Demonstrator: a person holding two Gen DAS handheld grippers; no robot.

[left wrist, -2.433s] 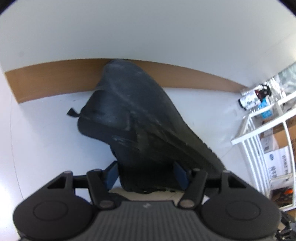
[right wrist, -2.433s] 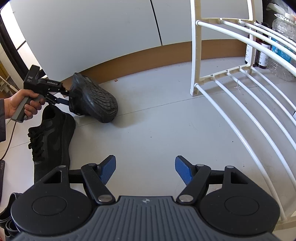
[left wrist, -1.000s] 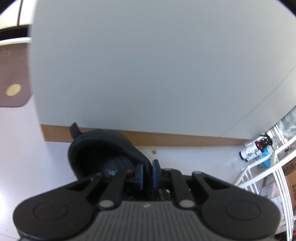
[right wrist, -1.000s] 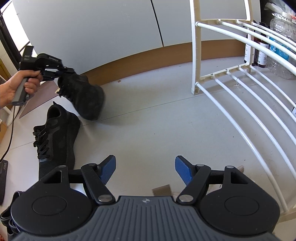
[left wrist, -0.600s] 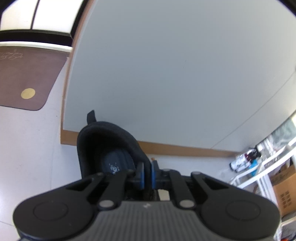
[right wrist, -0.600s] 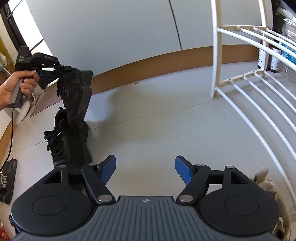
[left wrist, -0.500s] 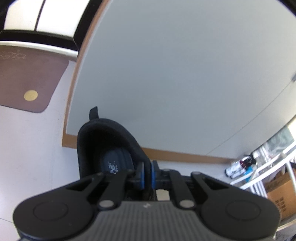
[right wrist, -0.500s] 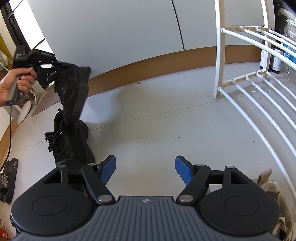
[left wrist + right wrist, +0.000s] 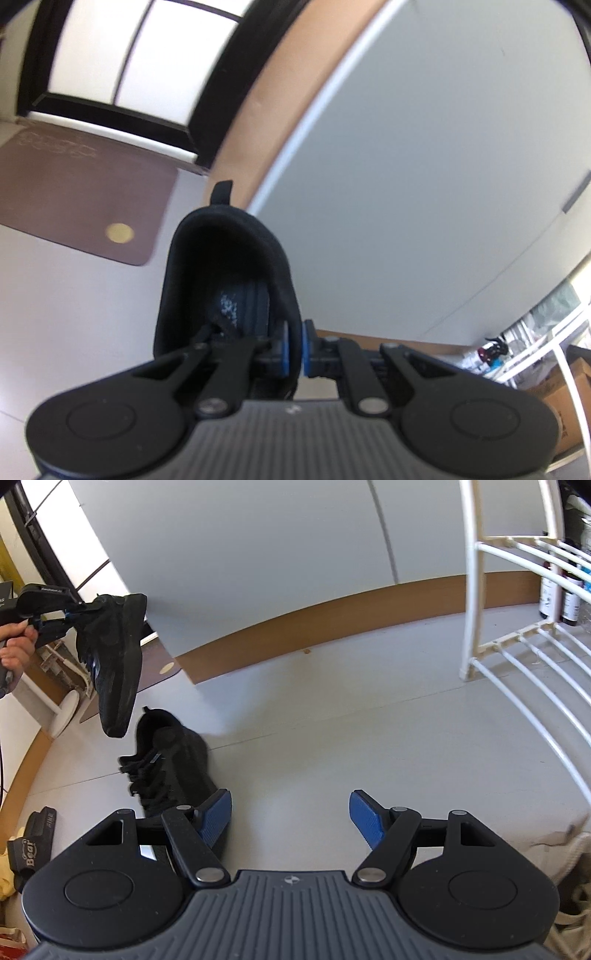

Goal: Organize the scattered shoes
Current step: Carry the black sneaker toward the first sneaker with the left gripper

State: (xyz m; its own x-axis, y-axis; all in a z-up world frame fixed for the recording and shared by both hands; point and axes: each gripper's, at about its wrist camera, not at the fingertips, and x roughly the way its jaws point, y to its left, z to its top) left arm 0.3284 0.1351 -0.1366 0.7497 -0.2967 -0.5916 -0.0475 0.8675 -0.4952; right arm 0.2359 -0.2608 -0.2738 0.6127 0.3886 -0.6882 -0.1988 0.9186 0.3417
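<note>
My left gripper (image 9: 292, 349) is shut on the collar of a black sneaker (image 9: 225, 280), whose opening and insole face the left wrist camera. In the right wrist view that lifted sneaker (image 9: 116, 661) hangs toe-down in the air at the left, held by the left gripper (image 9: 75, 614) in a person's hand (image 9: 13, 646). Its mate, a second black sneaker (image 9: 171, 764), lies on the grey floor just beyond my right gripper (image 9: 290, 818). The right gripper is open with nothing between its blue pads.
A white wire shoe rack (image 9: 517, 635) stands at the right, with bottles (image 9: 554, 590) behind it. A brown doormat (image 9: 74, 192) lies by the door. A black slipper (image 9: 31, 843) sits at the lower left and a beige shoe (image 9: 574, 867) at the lower right.
The left gripper closed on the black sneaker and lifted it off the floor, so it now hangs toe-down. The right gripper shifted left toward the second sneaker and stayed open.
</note>
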